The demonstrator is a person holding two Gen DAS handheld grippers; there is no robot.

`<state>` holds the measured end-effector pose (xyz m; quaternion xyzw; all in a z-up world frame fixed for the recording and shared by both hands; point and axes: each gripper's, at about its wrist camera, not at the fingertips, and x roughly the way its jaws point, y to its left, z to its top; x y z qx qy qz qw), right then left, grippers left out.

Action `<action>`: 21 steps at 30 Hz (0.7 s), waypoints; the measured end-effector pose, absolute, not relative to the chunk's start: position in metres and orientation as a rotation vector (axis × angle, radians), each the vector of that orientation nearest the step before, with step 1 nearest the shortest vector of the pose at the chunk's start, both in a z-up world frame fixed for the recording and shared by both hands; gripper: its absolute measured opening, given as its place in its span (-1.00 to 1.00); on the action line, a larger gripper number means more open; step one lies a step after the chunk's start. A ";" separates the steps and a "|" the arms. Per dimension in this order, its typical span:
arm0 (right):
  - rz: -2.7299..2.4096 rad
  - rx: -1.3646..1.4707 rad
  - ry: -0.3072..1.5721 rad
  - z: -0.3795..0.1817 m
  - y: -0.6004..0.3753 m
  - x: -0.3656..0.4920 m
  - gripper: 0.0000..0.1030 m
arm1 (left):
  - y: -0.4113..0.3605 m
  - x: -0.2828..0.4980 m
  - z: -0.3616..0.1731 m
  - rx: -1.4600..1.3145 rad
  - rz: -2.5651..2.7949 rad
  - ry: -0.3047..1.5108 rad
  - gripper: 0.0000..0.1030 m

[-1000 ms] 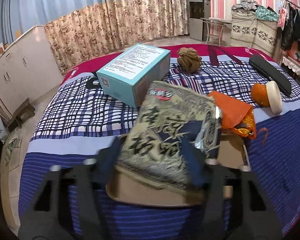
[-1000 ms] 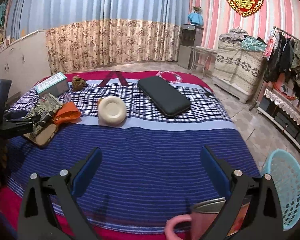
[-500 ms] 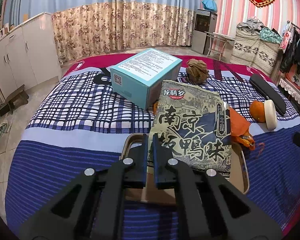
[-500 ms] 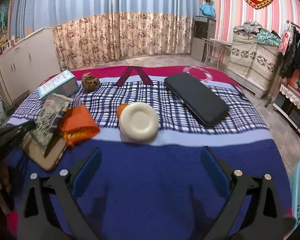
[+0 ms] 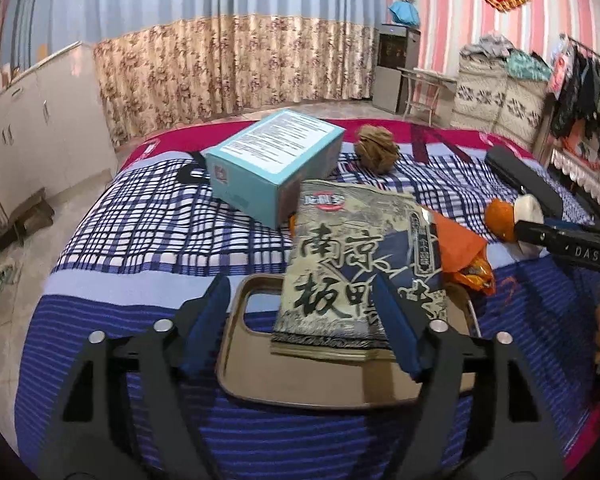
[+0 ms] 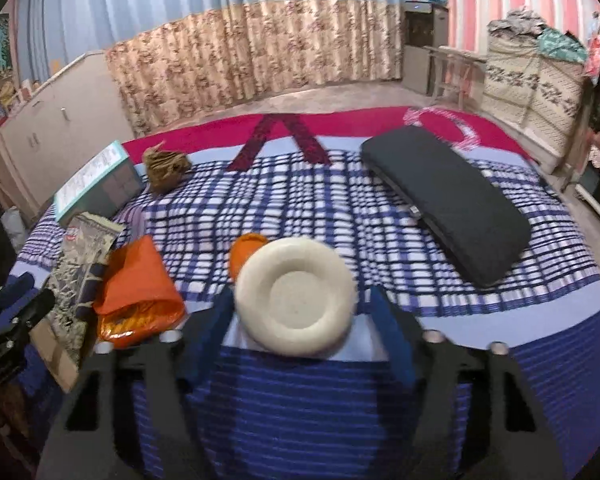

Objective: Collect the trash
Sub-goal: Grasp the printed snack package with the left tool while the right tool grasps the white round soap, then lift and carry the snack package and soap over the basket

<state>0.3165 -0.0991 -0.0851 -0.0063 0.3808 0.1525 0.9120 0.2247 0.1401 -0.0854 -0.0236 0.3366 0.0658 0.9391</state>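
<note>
The left hand-held gripper (image 5: 300, 316) hangs over the near edge of a bed (image 5: 148, 232). Its jaws have just been opening and now stand apart, with the near end of a tan tray (image 5: 300, 384) and the bottom edge of a printed snack bag (image 5: 360, 264) between the blue pads (image 5: 206, 320). Neither pad presses on the bag, which lies flat on the tray.

An orange wrapper (image 5: 458, 248) lies against the bag's right side, partly on the tray. Just behind the bag stands a teal box (image 5: 276, 164), and further back a crumpled brown paper ball (image 5: 378, 146) rests on the checked part of the bedspread.

The right hand-held gripper (image 6: 302, 328) hovers low over the blue-striped part of the bed. Its jaws have just been closing, but they are still apart and hold nothing. A cream round dish (image 6: 296, 296) sits between the fingertips in the right wrist view, tilted on its edge, and I cannot tell whether the pads touch it. An orange lump (image 6: 246, 250) leans just behind the dish.

Left of the dish in that view lie the same orange wrapper, snack bag and teal box. Further back and to the right, a long black case (image 6: 448, 200) lies across the checks, well apart from the trash. A flowered curtain (image 6: 260, 52) hangs beyond the bed.
</note>
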 end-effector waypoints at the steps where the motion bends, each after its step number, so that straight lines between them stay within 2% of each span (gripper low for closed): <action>1: 0.311 -0.021 0.773 -0.084 -0.099 0.314 0.19 | 0.139 0.227 -0.087 -0.039 0.131 0.701 0.42; 7: 0.291 -0.043 0.711 -0.069 -0.110 0.280 0.19 | 0.136 0.239 -0.096 -0.026 0.091 0.779 0.37; 11: 0.284 -0.042 0.674 -0.052 -0.130 0.251 0.19 | 0.140 0.242 -0.097 -0.074 0.038 0.795 0.02; 15: 0.273 -0.059 0.645 -0.034 -0.152 0.224 0.19 | 0.136 0.239 -0.095 -0.053 0.052 0.783 -0.18; 18: 0.249 -0.047 0.621 -0.019 -0.173 0.208 0.19 | 0.134 0.238 -0.095 -0.051 0.060 0.783 -0.23; 20: 0.235 -0.034 0.610 -0.012 -0.188 0.198 0.19 | 0.135 0.239 -0.093 -0.056 0.066 0.783 -0.41; 21: 0.222 -0.033 0.604 -0.008 -0.197 0.192 0.19 | 0.135 0.239 -0.092 -0.060 0.065 0.784 -0.44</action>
